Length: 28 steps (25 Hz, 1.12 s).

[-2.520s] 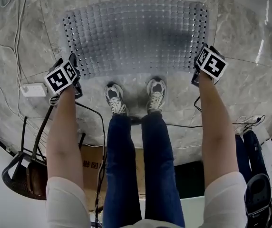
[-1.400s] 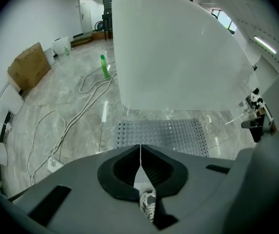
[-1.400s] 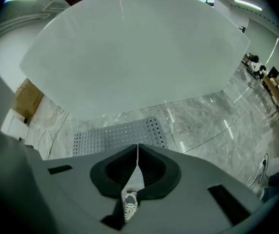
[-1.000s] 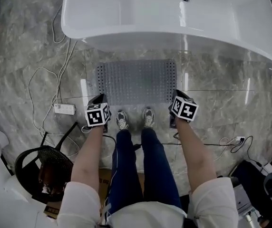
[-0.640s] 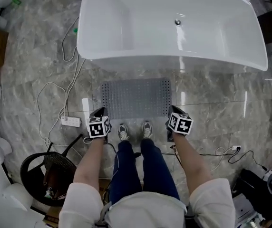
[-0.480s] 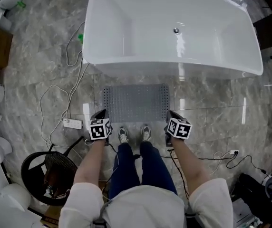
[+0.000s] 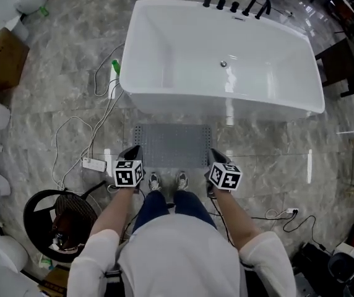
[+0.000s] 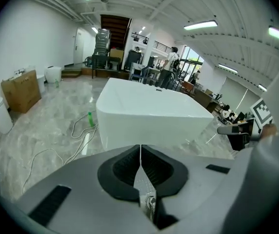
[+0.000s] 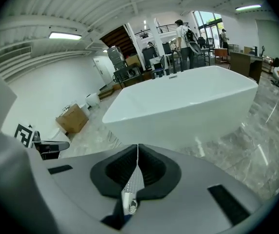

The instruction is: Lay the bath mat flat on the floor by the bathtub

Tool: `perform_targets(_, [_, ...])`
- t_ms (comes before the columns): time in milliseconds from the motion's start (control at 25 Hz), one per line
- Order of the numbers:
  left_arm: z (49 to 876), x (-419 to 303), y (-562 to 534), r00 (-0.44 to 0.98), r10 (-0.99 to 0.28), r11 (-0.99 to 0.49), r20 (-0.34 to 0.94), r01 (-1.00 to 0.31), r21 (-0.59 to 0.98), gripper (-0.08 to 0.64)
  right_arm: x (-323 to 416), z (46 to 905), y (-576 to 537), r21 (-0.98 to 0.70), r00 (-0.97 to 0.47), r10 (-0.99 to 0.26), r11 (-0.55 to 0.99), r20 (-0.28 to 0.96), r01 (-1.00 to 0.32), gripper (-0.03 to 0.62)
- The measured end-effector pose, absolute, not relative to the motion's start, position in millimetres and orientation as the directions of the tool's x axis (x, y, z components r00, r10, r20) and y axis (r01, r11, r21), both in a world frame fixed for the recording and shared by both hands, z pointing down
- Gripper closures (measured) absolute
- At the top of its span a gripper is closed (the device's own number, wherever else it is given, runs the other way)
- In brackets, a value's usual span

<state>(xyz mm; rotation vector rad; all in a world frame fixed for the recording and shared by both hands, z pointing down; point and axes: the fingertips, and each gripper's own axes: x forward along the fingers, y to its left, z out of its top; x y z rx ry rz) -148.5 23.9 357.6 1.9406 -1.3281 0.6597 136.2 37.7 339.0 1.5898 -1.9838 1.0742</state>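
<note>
The grey, dotted bath mat (image 7: 172, 146) lies flat on the marble floor, right along the near side of the white bathtub (image 7: 220, 54). My left gripper (image 7: 132, 151) hangs over the mat's near left corner, and my right gripper (image 7: 215, 156) over its near right corner. Both are well above the floor. In the left gripper view, the left gripper (image 8: 140, 152) is shut and empty, pointing level at the bathtub (image 8: 149, 111). The right gripper (image 9: 137, 152) is likewise shut on nothing and faces the bathtub (image 9: 188, 106). The person's shoes (image 7: 154, 181) stand at the mat's near edge.
White cables and a power strip (image 7: 94, 164) trail over the floor left of the mat. A green bottle (image 7: 115, 67) lies by the tub's left end. A black round stool (image 7: 59, 218) stands at the near left, a cardboard box (image 7: 0, 57) further left. Black taps (image 7: 233, 5) line the tub's far rim.
The head view has risen and pulled back, so the whole bathtub now shows. Both grippers have lifted up from the mat's near corners. The mat stays flat where it was.
</note>
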Motion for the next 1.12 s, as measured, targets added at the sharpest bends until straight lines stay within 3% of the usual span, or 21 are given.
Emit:
perform_targets(800, [176.2,-137.6,40.4,0.442,-0.8,-0.338,0.405,-0.89,0.305,0.522,134.4,160.1,57.0,-0.303,-0.302,-0.859,0.183,0.413,-0.935,0.557])
perform_targets(1120, [94.9,-131.1,21.5,0.465,-0.854,-0.418,0.235,-0.88,0.224,0.522,128.5,83.5,45.5,-0.292,-0.338,-0.904,0.259,0.261,-0.92,0.557])
